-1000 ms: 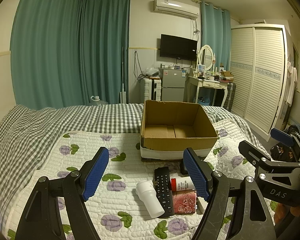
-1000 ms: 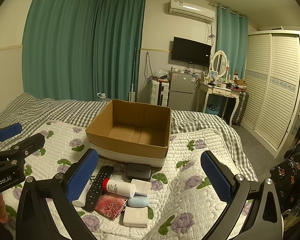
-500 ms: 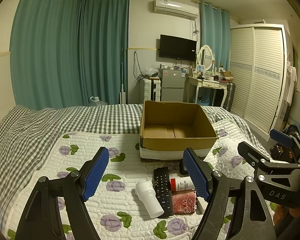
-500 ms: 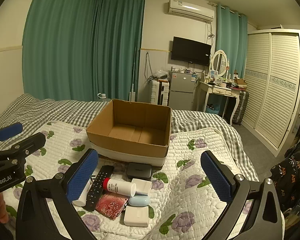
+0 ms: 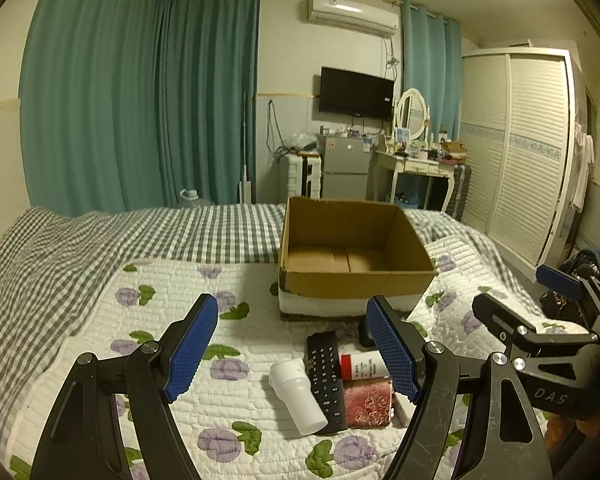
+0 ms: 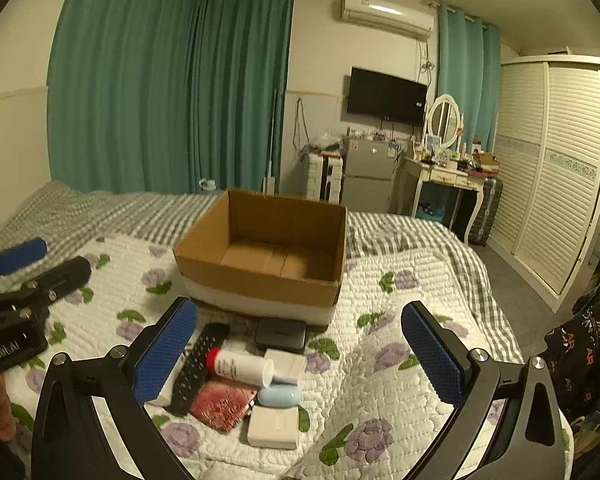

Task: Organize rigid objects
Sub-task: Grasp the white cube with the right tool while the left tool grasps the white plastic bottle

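Observation:
An open, empty cardboard box (image 5: 352, 256) (image 6: 268, 256) stands on the quilted bed. In front of it lies a cluster of items: a black remote (image 5: 326, 380) (image 6: 198, 368), a white bottle (image 5: 296, 396), a red-capped tube (image 5: 364, 365) (image 6: 238, 366), a red patterned pouch (image 5: 367, 402) (image 6: 223, 402), a dark grey box (image 6: 281, 334), a pale blue case (image 6: 279, 395) and white boxes (image 6: 273, 426). My left gripper (image 5: 296, 350) is open above the cluster, holding nothing. My right gripper (image 6: 300, 356) is open over the same cluster, empty.
The bed carries a floral quilt (image 5: 172, 320) over a checked cover (image 5: 100, 248). Beyond it are teal curtains (image 5: 140, 112), a small fridge (image 5: 346, 168), a dressing table (image 5: 420, 168) and a louvred wardrobe (image 5: 516, 152). A dark garment (image 6: 584, 344) lies at the bed's right side.
Both grippers have drifted slightly; the views are nearly the same. Nothing on the bed has moved, and both grippers stay open.

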Demonstrator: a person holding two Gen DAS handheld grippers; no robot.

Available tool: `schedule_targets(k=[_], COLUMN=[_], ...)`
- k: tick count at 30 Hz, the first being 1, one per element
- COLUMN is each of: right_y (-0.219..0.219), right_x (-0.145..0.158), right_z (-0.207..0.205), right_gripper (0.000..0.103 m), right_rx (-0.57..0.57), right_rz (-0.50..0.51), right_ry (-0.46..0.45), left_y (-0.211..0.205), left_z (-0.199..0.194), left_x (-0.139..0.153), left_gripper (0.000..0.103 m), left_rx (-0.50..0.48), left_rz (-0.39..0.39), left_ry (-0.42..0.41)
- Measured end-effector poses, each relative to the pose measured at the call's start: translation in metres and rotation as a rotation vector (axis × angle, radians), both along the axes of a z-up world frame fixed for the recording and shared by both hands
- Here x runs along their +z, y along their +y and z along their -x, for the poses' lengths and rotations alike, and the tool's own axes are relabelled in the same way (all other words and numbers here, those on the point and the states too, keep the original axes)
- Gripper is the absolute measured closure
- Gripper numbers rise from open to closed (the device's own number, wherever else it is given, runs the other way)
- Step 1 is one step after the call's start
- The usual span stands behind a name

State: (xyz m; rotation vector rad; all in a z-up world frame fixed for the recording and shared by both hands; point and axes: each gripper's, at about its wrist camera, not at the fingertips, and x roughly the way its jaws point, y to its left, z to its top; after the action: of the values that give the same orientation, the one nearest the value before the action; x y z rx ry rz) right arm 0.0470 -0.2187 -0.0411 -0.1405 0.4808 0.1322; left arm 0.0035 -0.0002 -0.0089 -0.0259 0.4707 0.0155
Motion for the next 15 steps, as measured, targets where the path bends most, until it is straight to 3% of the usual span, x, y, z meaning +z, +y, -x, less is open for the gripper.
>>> schedule_targets(k=[7, 11, 15], right_y=[0.002, 0.006, 0.011], right_x=[-0.07, -0.107, -0.13], right_z=[-0.03, -0.044, -0.051], right_gripper=[0.0, 0.007, 0.012], right_rx=[-0.02, 0.009, 0.045], right_rz=[0.068, 0.106, 0.121], right_ry=[0.233, 0.369, 0.444], left_y=[-0.001, 0.002, 0.005], left_z=[-0.016, -0.027, -0.033], left_x=[-0.038, -0.064, -0.082], left_gripper=[0.023, 0.023, 0.023], left_rx=[0.026, 0.054, 0.07], left_rz=[-0.03, -0.04, -0.051], left_ry=[0.103, 0.185, 0.235])
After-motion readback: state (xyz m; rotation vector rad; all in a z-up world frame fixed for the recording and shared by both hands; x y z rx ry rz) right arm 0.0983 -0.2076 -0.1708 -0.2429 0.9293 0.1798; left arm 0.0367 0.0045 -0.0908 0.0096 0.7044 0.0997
